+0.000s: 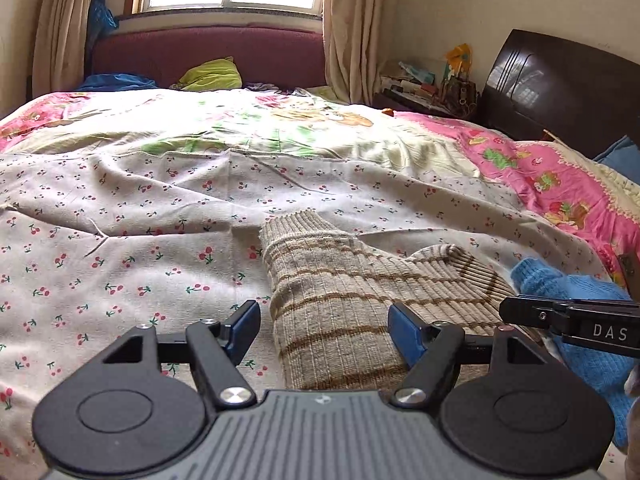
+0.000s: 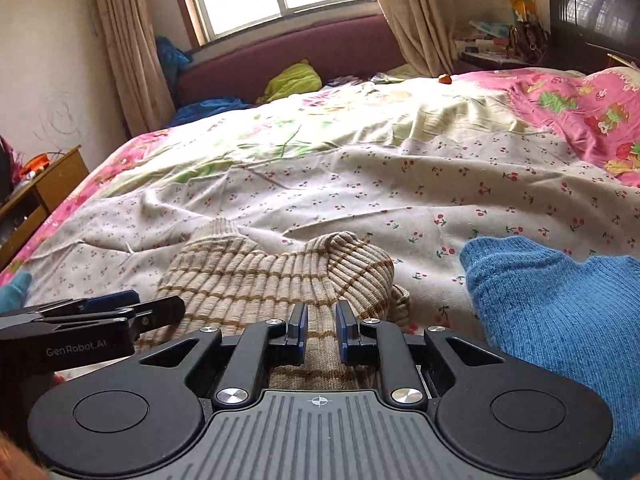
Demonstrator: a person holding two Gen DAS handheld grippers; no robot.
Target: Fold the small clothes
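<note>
A beige ribbed sweater with brown stripes point(image 1: 340, 292) lies on the cherry-print sheet point(image 1: 120, 240), one sleeve folded over. My left gripper point(image 1: 324, 330) is wide open above its near left edge, the cloth between the fingers. The sweater also shows in the right wrist view point(image 2: 260, 276). My right gripper point(image 2: 322, 330) hovers low over its near part with jaws narrowly apart and nothing clamped. A blue knit garment point(image 2: 552, 320) lies to the right; it also shows in the left wrist view point(image 1: 560, 284). Each gripper appears in the other's view: the right one point(image 1: 568, 320), the left one point(image 2: 100, 312).
The bed carries a pink floral quilt point(image 1: 540, 168) beyond the sheet. A maroon headboard point(image 1: 208, 52) with a green pillow point(image 1: 212, 74) stands at the far end under a window. A cluttered nightstand point(image 1: 424, 88) is at the back right, a wooden cabinet point(image 2: 44, 188) at left.
</note>
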